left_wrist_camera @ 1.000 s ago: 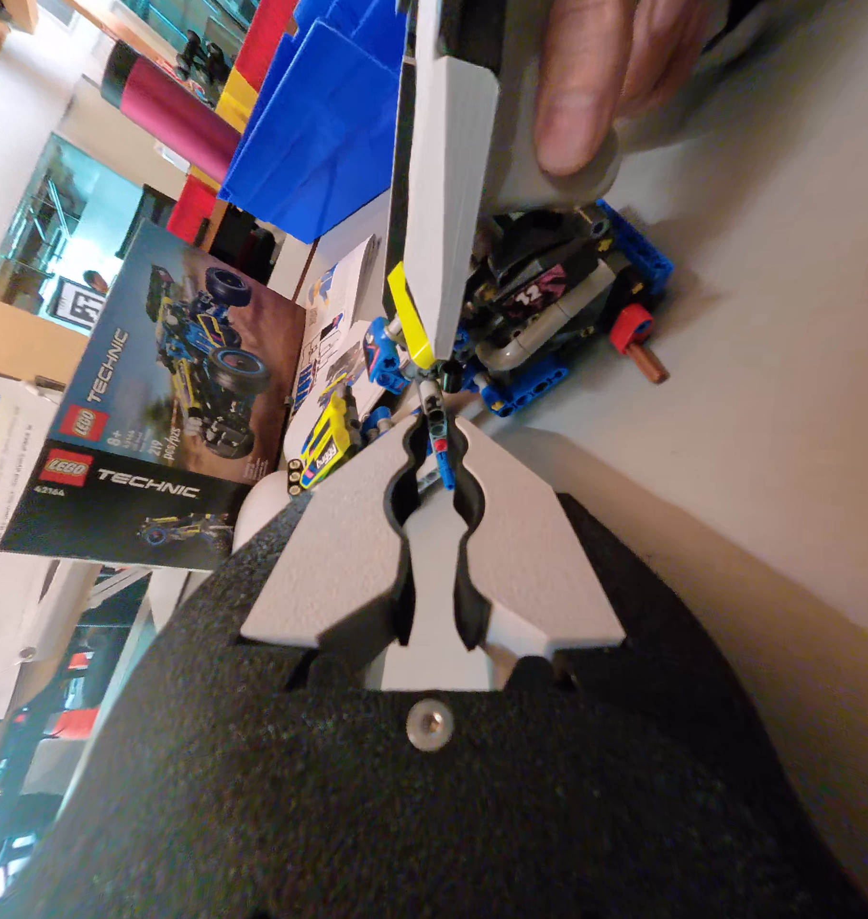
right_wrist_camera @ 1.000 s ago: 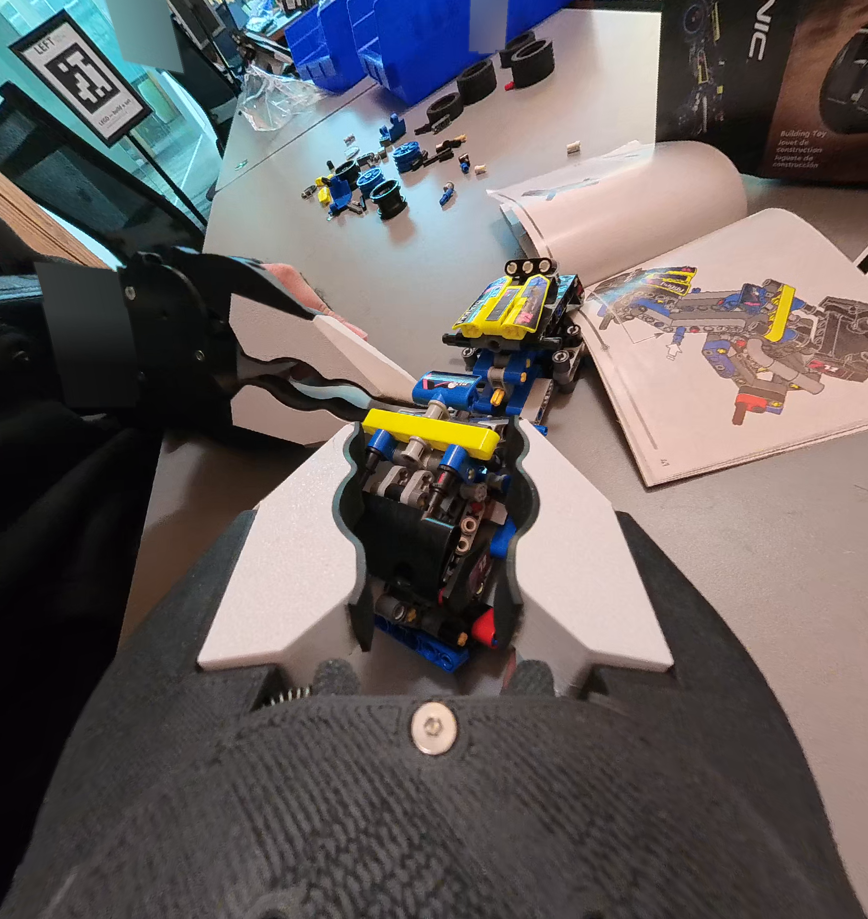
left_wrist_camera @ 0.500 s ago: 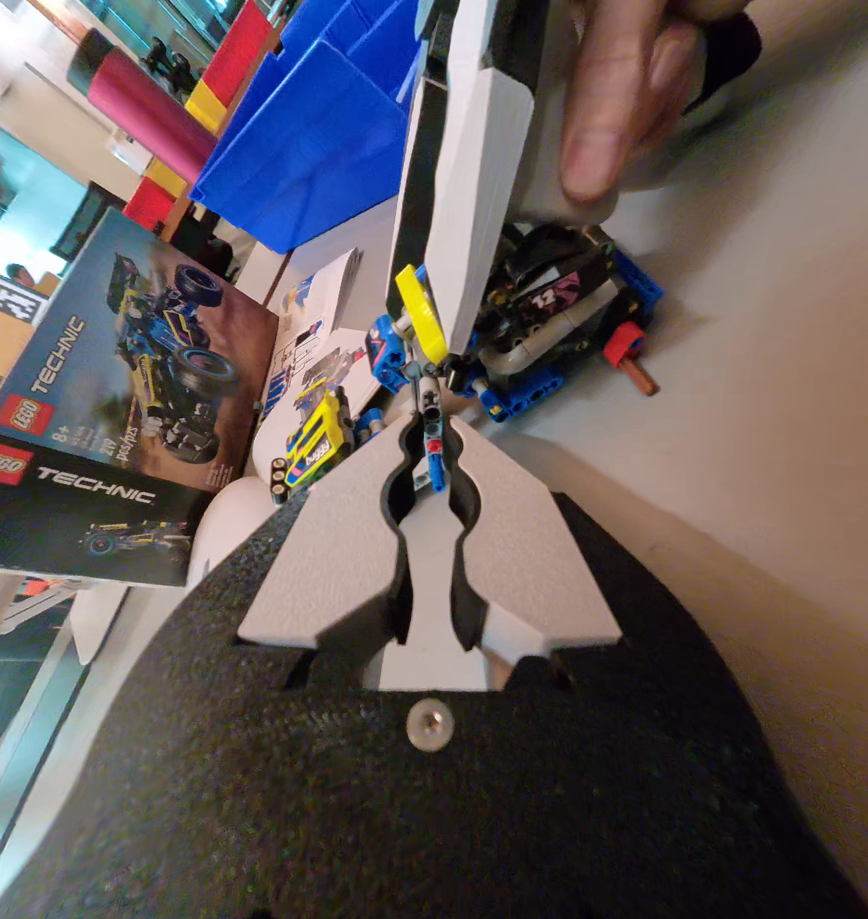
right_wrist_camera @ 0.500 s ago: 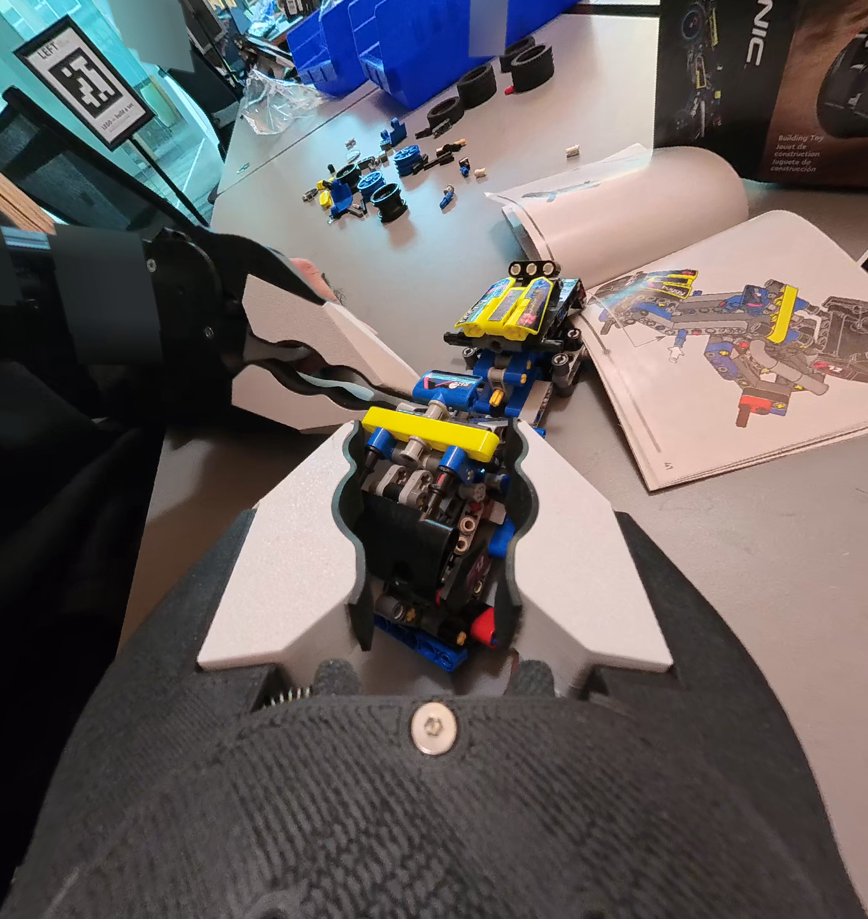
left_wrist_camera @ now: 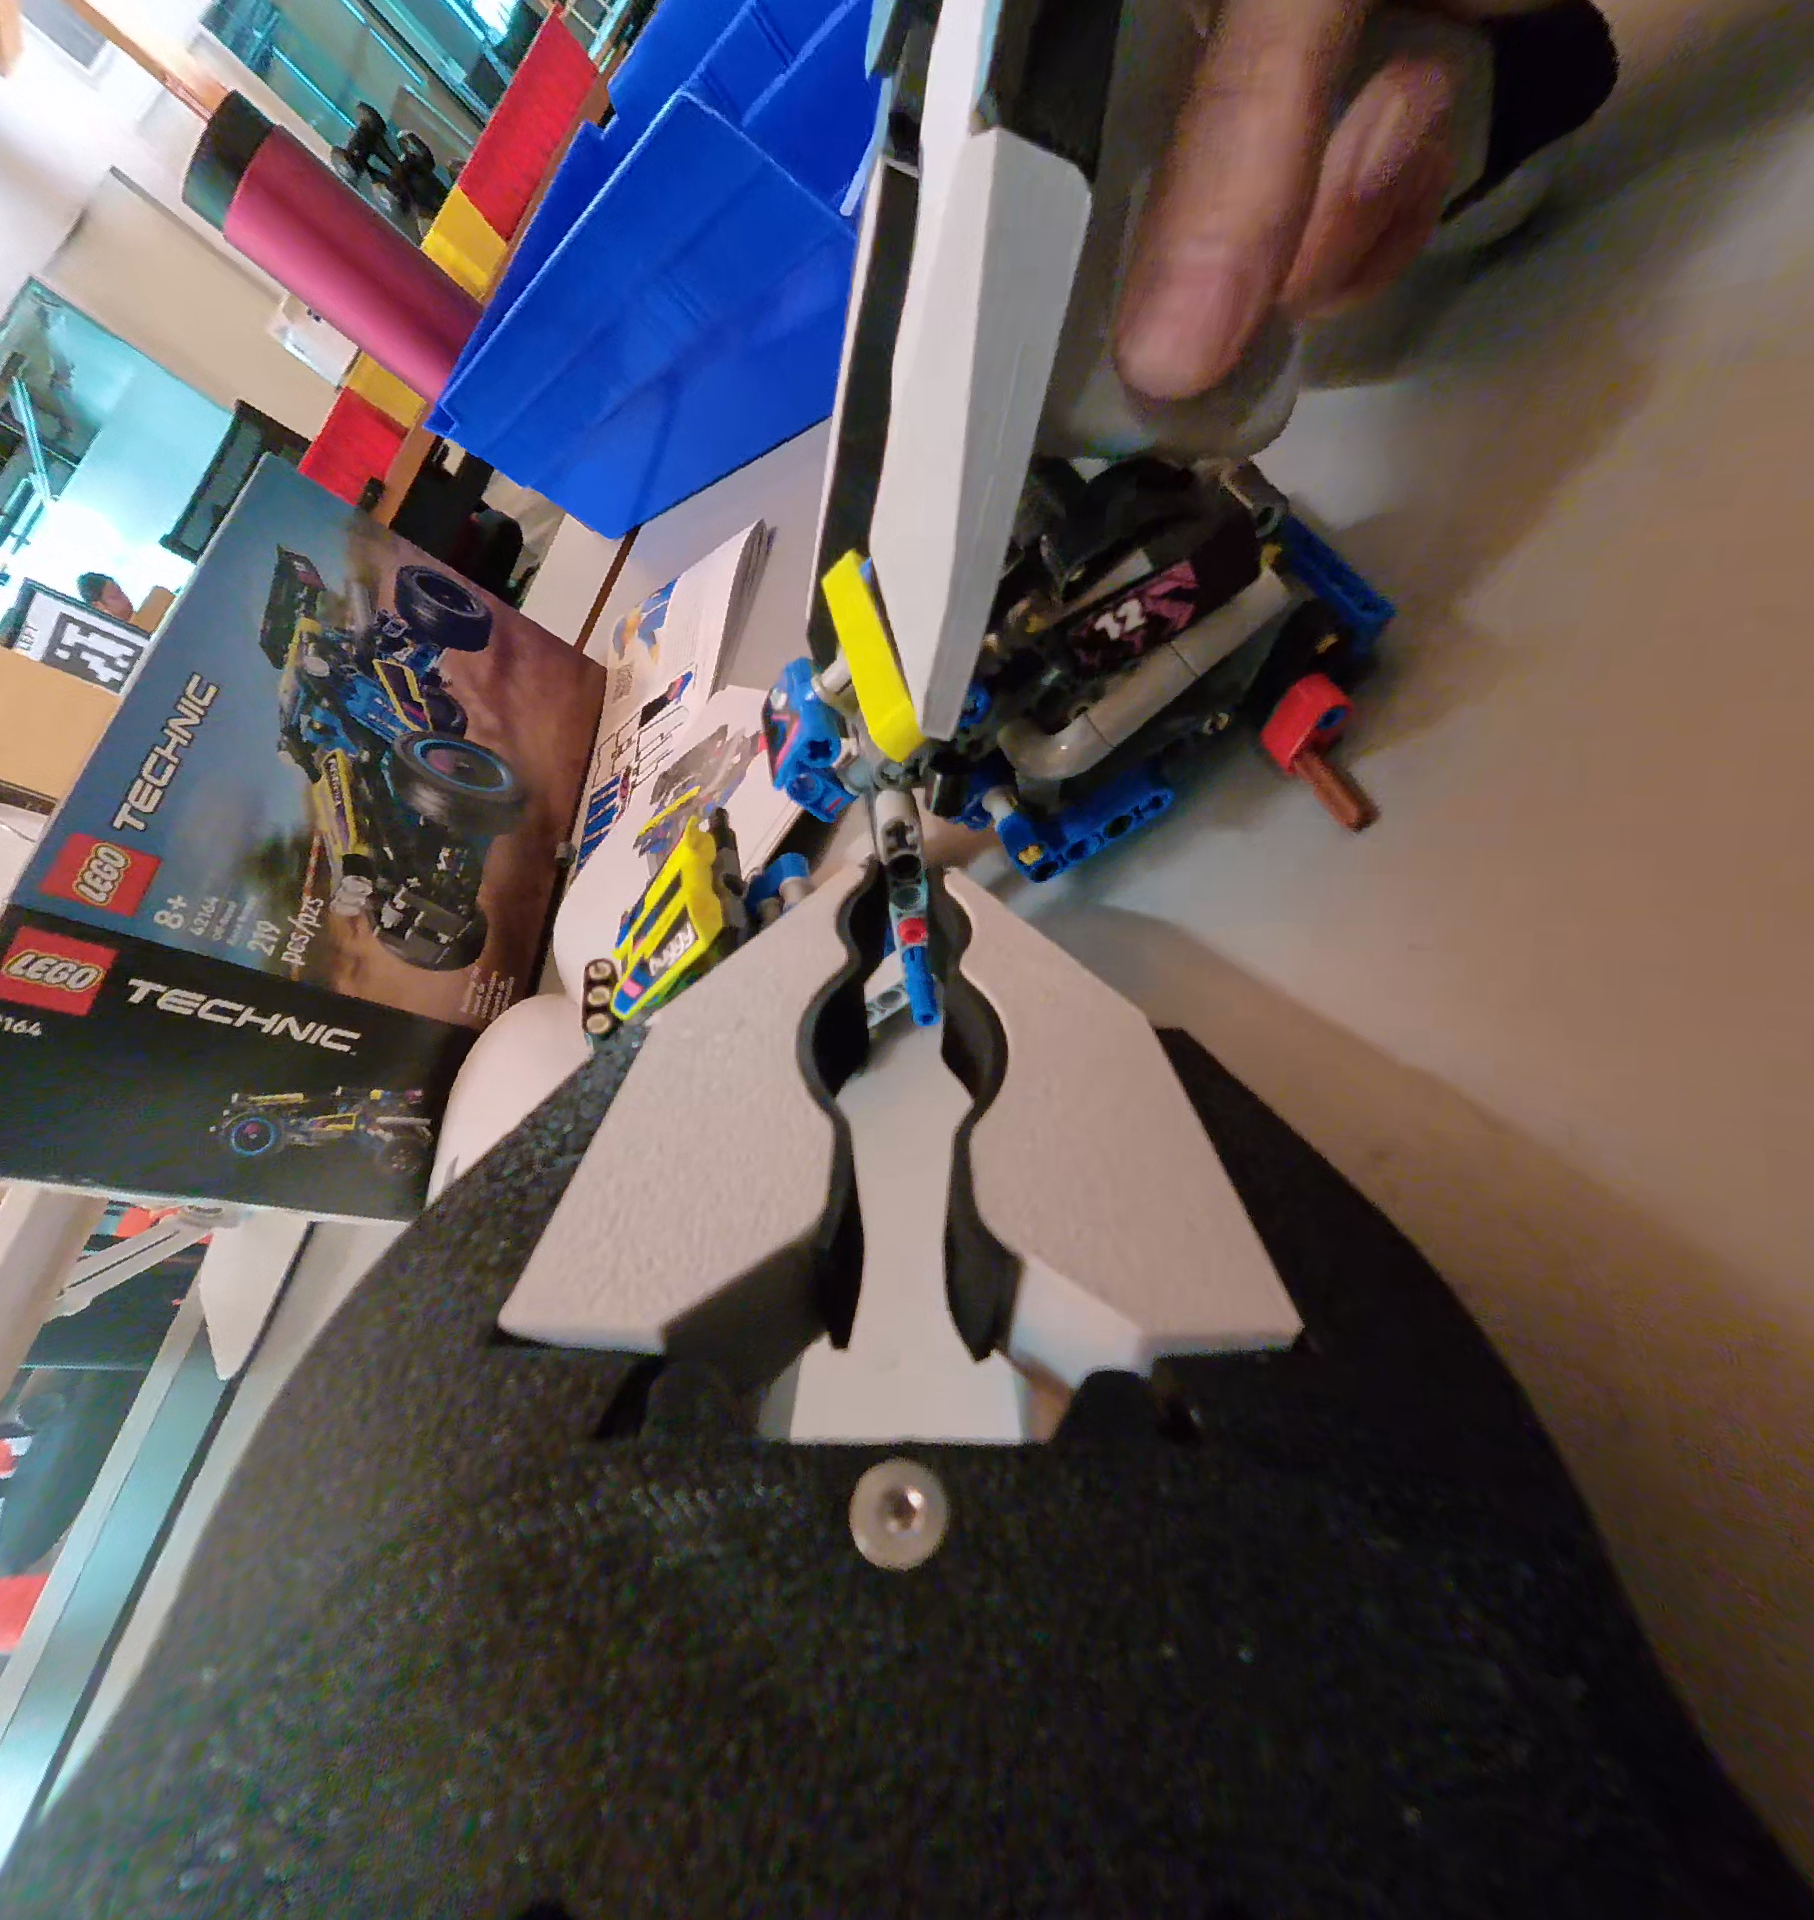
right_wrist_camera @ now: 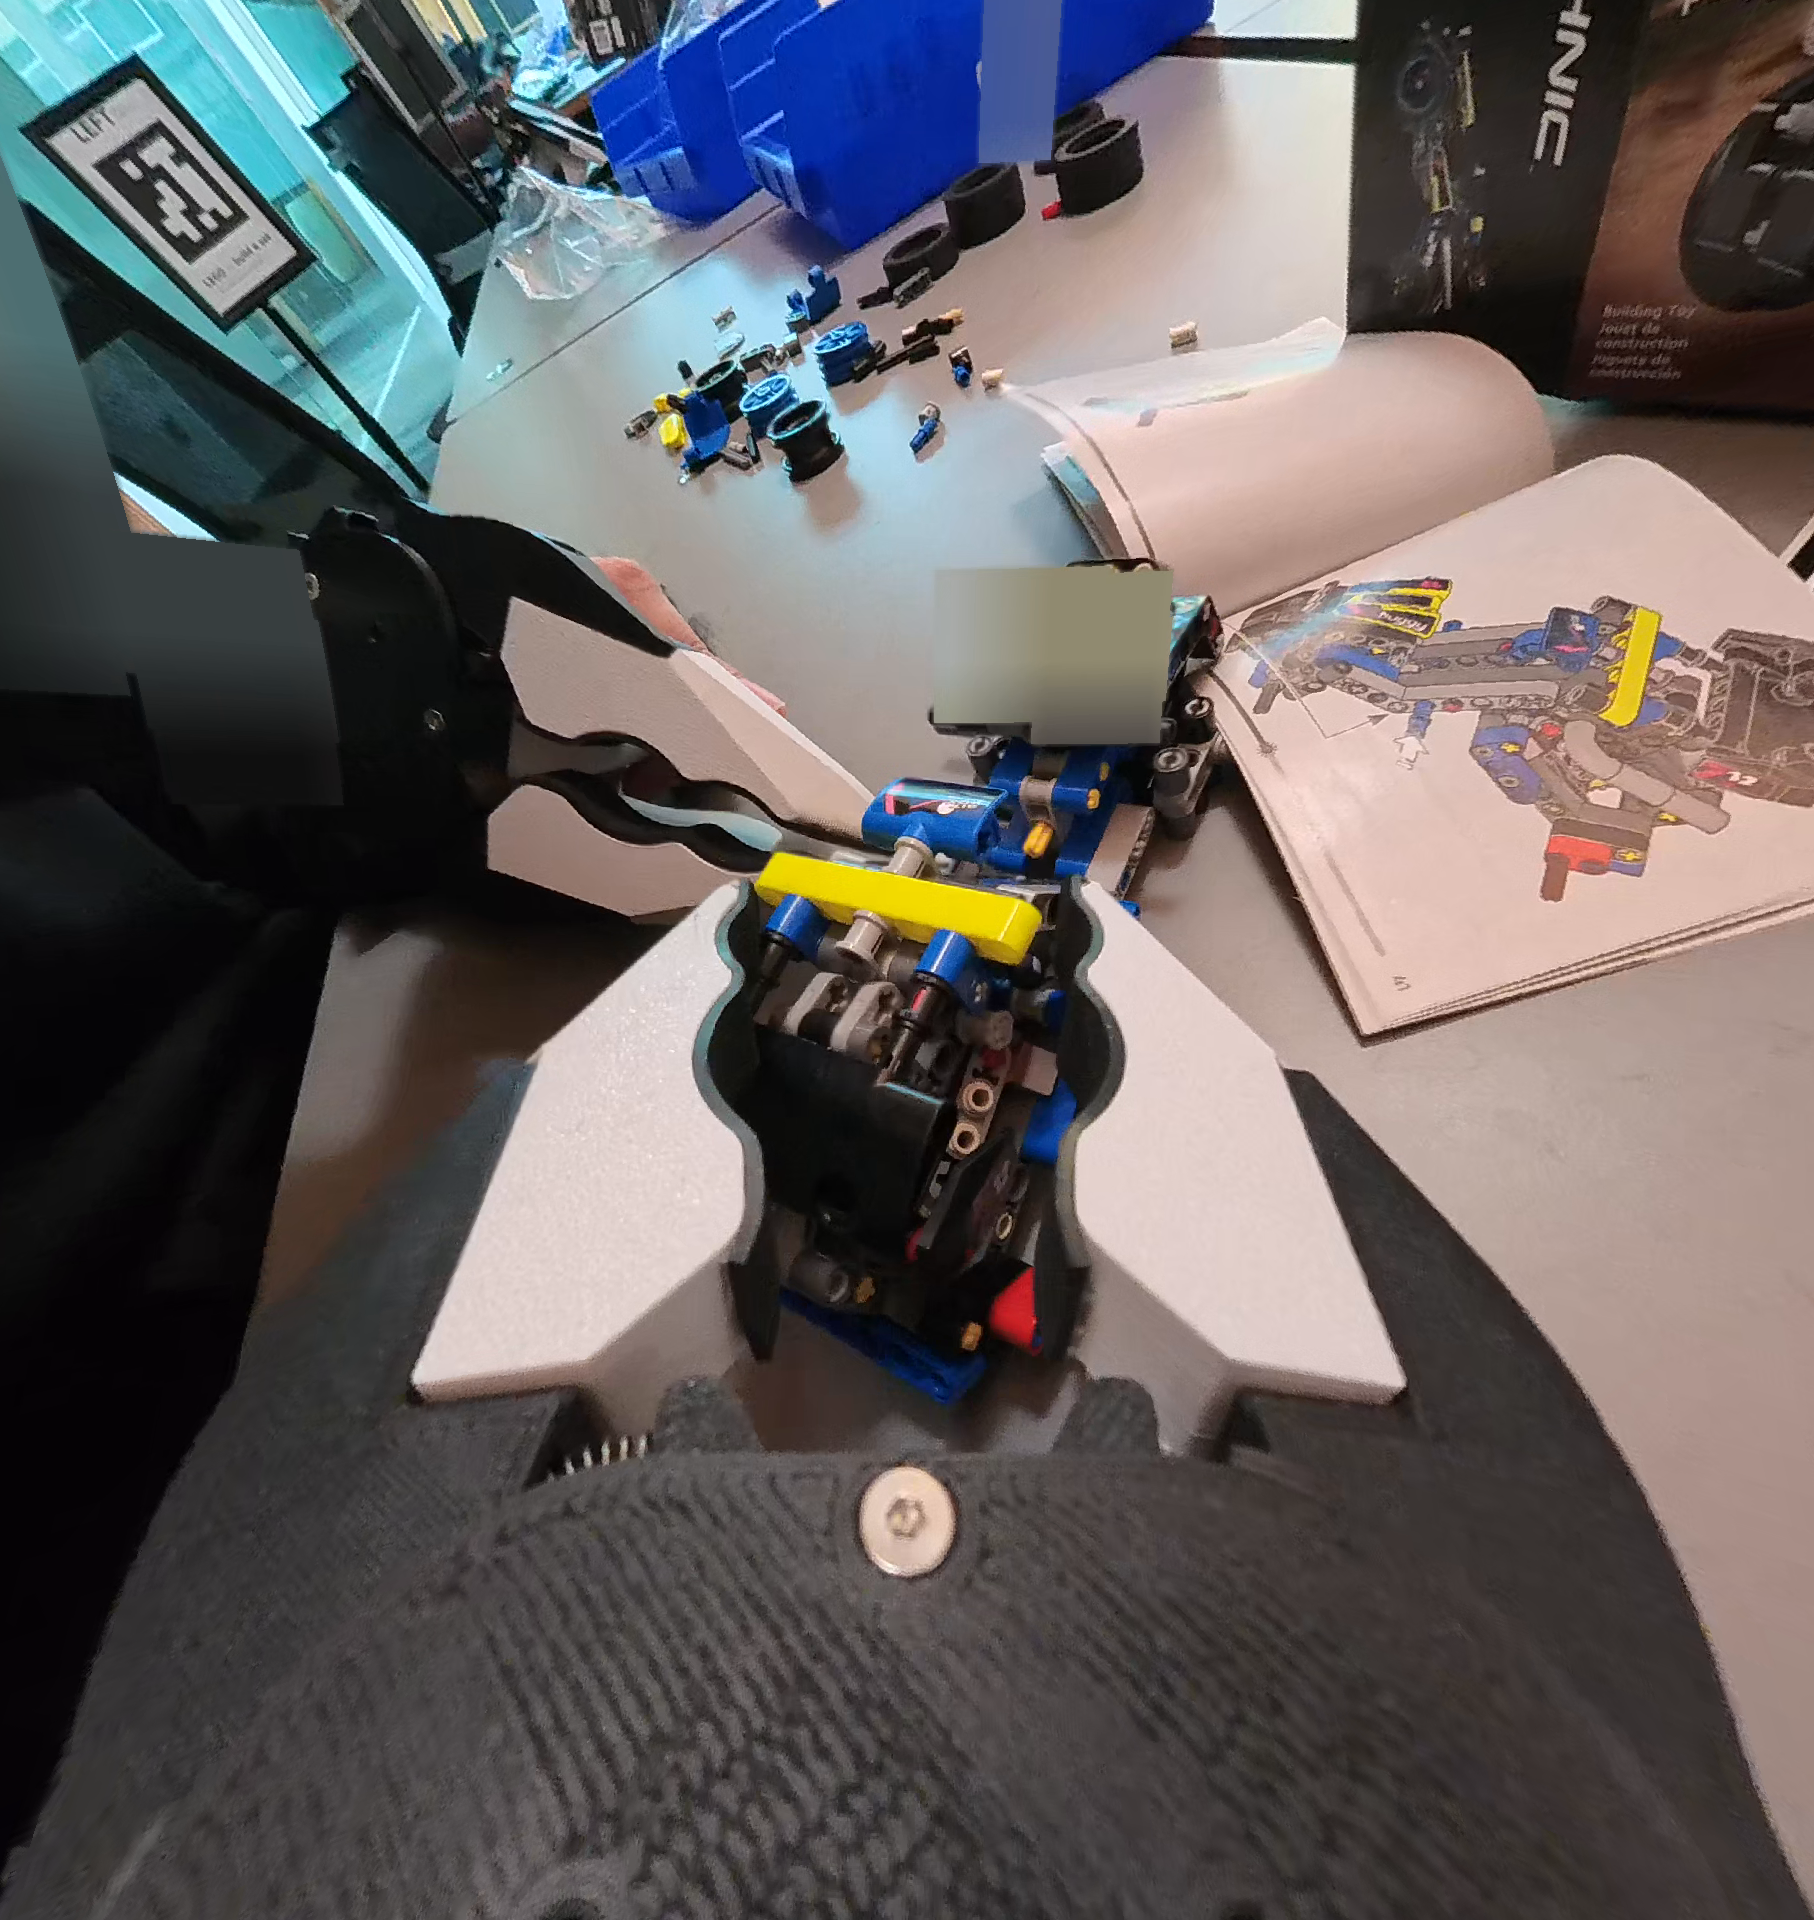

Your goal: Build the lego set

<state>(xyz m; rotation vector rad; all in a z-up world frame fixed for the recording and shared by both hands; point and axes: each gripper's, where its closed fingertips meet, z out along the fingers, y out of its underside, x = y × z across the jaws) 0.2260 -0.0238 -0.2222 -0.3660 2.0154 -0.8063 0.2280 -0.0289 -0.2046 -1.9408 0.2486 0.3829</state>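
My right gripper (right_wrist_camera: 908,904) is shut on a toy brick car (right_wrist_camera: 882,1101), a black, blue and grey chassis with a yellow beam (right_wrist_camera: 898,904) across its top, resting on the grey table (right_wrist_camera: 1505,1195). In the left wrist view the car (left_wrist_camera: 1142,644) lies under the right gripper's white finger (left_wrist_camera: 965,416). My left gripper (left_wrist_camera: 908,894) is shut on a thin grey beam with red and blue pins (left_wrist_camera: 905,862) that sticks out of the car's side. The right wrist view shows the left gripper's fingers (right_wrist_camera: 674,707) coming in from the left.
The car's yellow-hooded front end (left_wrist_camera: 669,914) points towards an open instruction booklet (right_wrist_camera: 1505,727) and the set's box (left_wrist_camera: 259,831). Loose small parts (right_wrist_camera: 778,395) and black tyres (right_wrist_camera: 986,197) lie farther back by blue bins (left_wrist_camera: 654,312). A hand (left_wrist_camera: 1246,187) holds the right gripper. Less than 4 cm separates the two grippers' tips.
The left wrist view has swayed a little. Both grippers keep the same hold, and the car has not visibly moved.
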